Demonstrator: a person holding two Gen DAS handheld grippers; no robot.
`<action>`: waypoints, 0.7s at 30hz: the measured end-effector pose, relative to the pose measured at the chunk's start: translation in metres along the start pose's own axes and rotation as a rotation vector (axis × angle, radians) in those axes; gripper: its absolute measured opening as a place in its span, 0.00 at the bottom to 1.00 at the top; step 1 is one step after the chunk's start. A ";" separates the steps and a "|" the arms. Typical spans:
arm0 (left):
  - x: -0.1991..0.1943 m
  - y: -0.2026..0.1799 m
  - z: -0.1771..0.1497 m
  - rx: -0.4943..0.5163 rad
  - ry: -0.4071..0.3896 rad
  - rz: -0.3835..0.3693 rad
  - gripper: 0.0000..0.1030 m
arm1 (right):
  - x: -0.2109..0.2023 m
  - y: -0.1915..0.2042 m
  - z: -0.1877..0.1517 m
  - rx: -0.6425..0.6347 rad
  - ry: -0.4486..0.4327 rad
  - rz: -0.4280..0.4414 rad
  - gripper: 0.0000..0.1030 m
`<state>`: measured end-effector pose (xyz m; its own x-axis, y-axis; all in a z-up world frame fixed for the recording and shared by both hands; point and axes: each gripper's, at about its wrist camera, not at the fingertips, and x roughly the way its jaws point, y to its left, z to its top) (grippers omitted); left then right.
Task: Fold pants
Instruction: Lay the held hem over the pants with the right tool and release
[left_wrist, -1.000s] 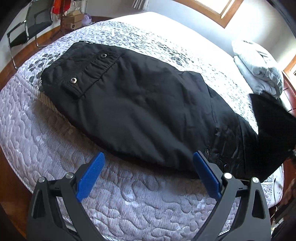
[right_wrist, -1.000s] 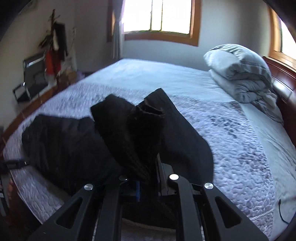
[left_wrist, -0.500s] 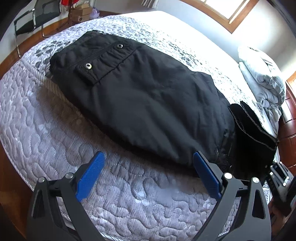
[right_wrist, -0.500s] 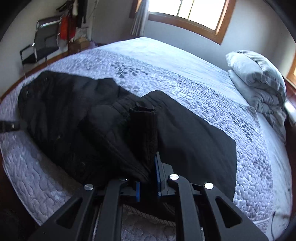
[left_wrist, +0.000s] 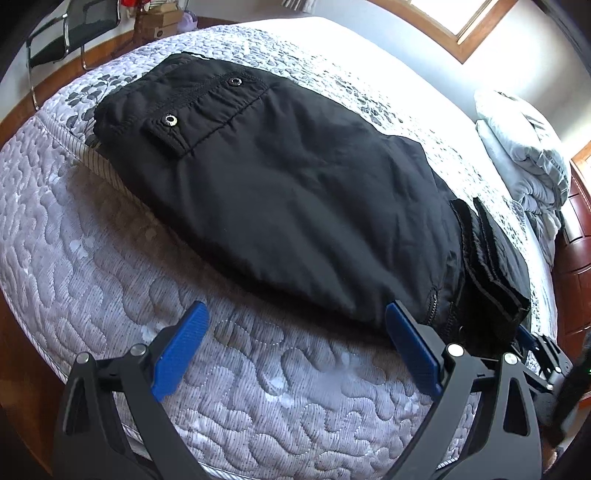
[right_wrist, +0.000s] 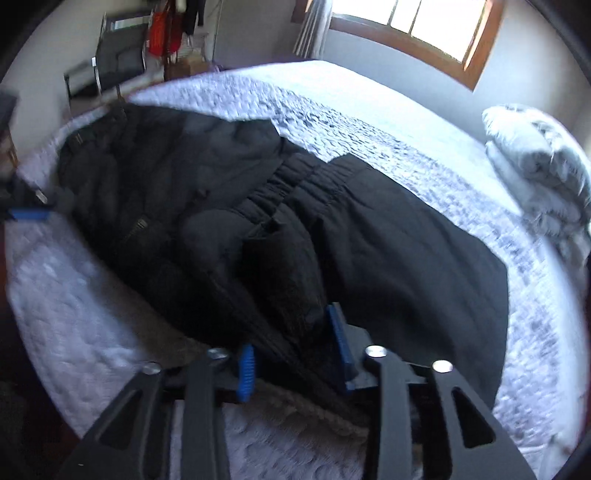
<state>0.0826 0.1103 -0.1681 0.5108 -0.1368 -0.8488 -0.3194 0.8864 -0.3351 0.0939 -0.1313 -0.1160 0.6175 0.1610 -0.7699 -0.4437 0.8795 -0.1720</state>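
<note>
Black pants (left_wrist: 280, 192) lie across the quilted bed, waistband with two snaps at the far left, the leg ends folded back in a bunch (left_wrist: 487, 266) at the right. My left gripper (left_wrist: 295, 350) is open and empty, low over the mattress at the pants' near edge. My right gripper (right_wrist: 295, 350) has its jaws parted around the bunched leg fabric (right_wrist: 284, 273), which lies between the blue pads and rests on the pants (right_wrist: 406, 258). The right gripper also shows at the right edge of the left wrist view (left_wrist: 535, 350).
The grey quilted mattress (left_wrist: 110, 280) has its rounded near edge just below both grippers. A folded grey duvet (left_wrist: 524, 147) lies at the headboard end. A chair (left_wrist: 70, 33) and boxes stand by the far wall. Wooden floor lies beside the bed.
My right gripper carried the leg ends down onto the pants and opened its jaws, so the fabric now lies loose between the pads. My left gripper stayed open and hardly moved.
</note>
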 end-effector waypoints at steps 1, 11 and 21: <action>0.000 0.000 0.000 -0.001 -0.001 -0.002 0.93 | -0.011 -0.006 0.000 0.044 -0.023 0.079 0.63; 0.001 0.005 -0.004 -0.023 0.001 -0.026 0.93 | -0.018 -0.010 0.015 0.080 -0.023 0.124 0.66; 0.000 0.019 -0.006 -0.055 -0.001 -0.036 0.93 | 0.019 -0.016 0.011 0.126 0.062 0.148 0.31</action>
<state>0.0714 0.1245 -0.1766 0.5238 -0.1675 -0.8352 -0.3445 0.8550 -0.3876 0.1200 -0.1376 -0.1211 0.5083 0.2685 -0.8182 -0.4400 0.8977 0.0212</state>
